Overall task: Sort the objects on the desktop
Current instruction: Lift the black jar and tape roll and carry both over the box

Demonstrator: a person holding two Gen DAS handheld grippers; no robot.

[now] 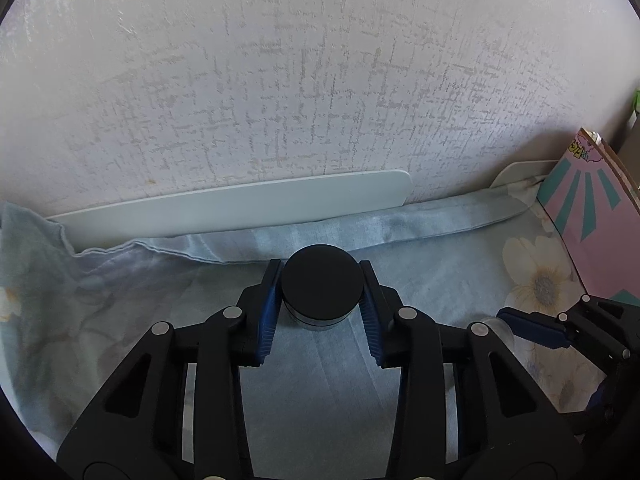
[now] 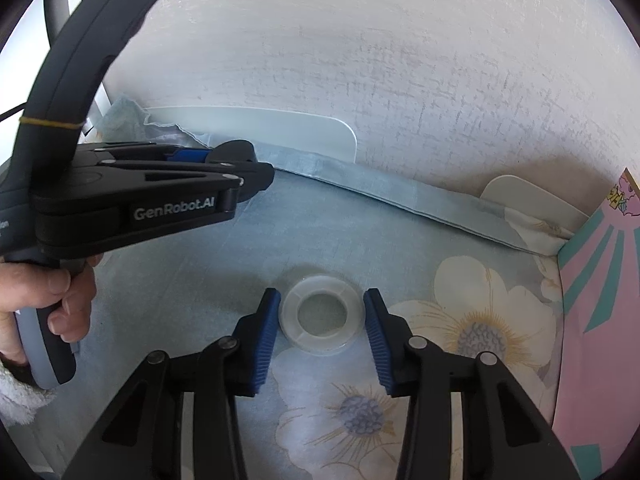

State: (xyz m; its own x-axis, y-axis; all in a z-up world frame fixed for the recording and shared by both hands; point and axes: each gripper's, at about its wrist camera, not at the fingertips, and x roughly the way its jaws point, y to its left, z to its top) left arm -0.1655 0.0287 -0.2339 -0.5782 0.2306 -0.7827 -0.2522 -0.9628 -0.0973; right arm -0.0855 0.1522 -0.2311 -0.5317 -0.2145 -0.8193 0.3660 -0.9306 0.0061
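A round jar with a black lid (image 1: 322, 286) sits between the blue pads of my left gripper (image 1: 322, 280), which is shut on it just above the floral cloth. In the right wrist view the left gripper (image 2: 244, 168) shows from the side at upper left, held by a hand. A clear roll of tape (image 2: 322, 316) lies flat on the cloth. My right gripper (image 2: 321, 300) is open, its blue pads on either side of the roll with small gaps. Its tip also shows in the left wrist view (image 1: 520, 326).
A blue floral tablecloth (image 2: 400, 240) covers the desk up to a textured wall. A white panel (image 1: 248, 204) stands along the wall. A pink and teal box (image 2: 600, 300) stands at the right edge.
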